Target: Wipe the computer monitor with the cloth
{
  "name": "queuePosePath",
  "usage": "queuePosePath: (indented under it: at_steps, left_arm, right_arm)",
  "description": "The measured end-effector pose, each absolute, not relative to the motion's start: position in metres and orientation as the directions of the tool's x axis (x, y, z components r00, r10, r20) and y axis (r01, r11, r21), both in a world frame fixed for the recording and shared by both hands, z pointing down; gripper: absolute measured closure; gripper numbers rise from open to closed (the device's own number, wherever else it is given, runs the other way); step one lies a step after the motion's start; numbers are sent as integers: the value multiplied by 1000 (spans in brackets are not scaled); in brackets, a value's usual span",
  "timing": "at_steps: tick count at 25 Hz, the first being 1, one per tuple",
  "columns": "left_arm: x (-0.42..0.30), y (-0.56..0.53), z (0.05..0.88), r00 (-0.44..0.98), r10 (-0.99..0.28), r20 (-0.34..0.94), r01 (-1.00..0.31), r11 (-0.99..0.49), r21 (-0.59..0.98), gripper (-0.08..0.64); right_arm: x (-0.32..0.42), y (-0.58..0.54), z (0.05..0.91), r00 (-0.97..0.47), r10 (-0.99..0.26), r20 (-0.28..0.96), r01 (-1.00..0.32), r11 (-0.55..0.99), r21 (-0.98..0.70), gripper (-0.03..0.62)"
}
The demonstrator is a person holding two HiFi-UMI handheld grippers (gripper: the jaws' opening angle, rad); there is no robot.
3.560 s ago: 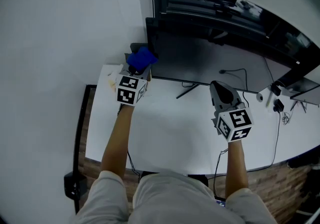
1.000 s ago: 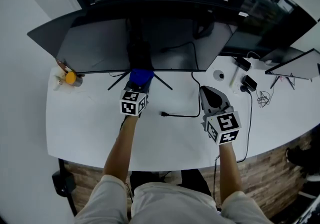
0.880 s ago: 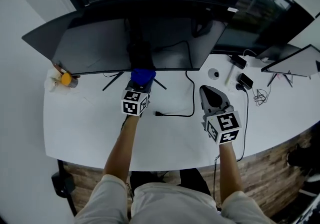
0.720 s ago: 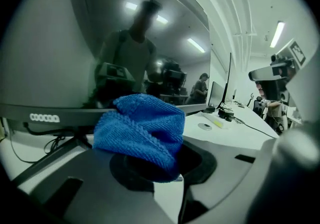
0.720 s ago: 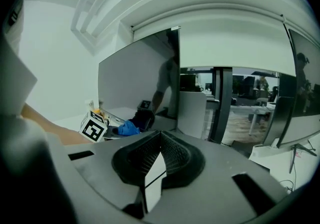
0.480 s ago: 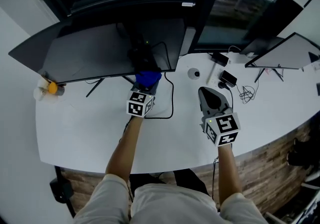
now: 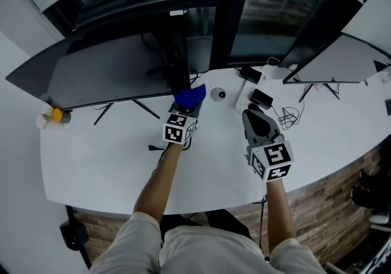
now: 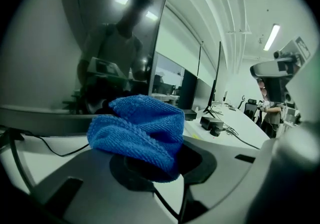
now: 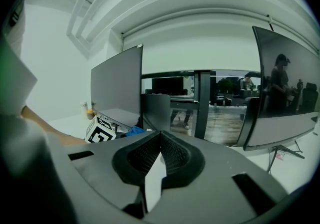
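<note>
Blue cloth (image 8: 142, 128); white desk (image 7: 91, 160); dk grey monitor (image 7: 110, 74).

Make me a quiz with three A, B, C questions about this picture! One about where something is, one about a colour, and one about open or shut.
1. Where is the cloth?
A. on a chair
B. in the left gripper
C. in a bucket

2. What colour is the cloth?
A. red
B. yellow
C. blue

3. How are the right gripper's jaws?
A. shut, empty
B. wide open
C. shut on a cup

Answers:
1 B: the left gripper's jaws pinch the cloth.
2 C: it is bright blue.
3 A: the jaws meet with nothing between them.
</note>
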State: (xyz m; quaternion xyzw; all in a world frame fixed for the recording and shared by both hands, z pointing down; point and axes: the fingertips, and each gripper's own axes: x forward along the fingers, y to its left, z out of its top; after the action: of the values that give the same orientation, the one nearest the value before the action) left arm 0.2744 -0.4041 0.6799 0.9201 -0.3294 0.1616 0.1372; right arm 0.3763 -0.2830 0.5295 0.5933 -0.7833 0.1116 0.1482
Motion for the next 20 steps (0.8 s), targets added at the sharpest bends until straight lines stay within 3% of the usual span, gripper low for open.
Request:
queuePosePath:
  at_steps: [6,20]
  left_arm:
    - [303,-404,655,728,-585,357,-665,-728,166,449]
    - [301,-413,506,700,-676,230,-712,-686,152,451]
  right_arm:
    - [405,-282,516,-257,-905,340,-963,267,-15,578]
    - [412,-288,437,-298,-922,248,-953,302,-20,578]
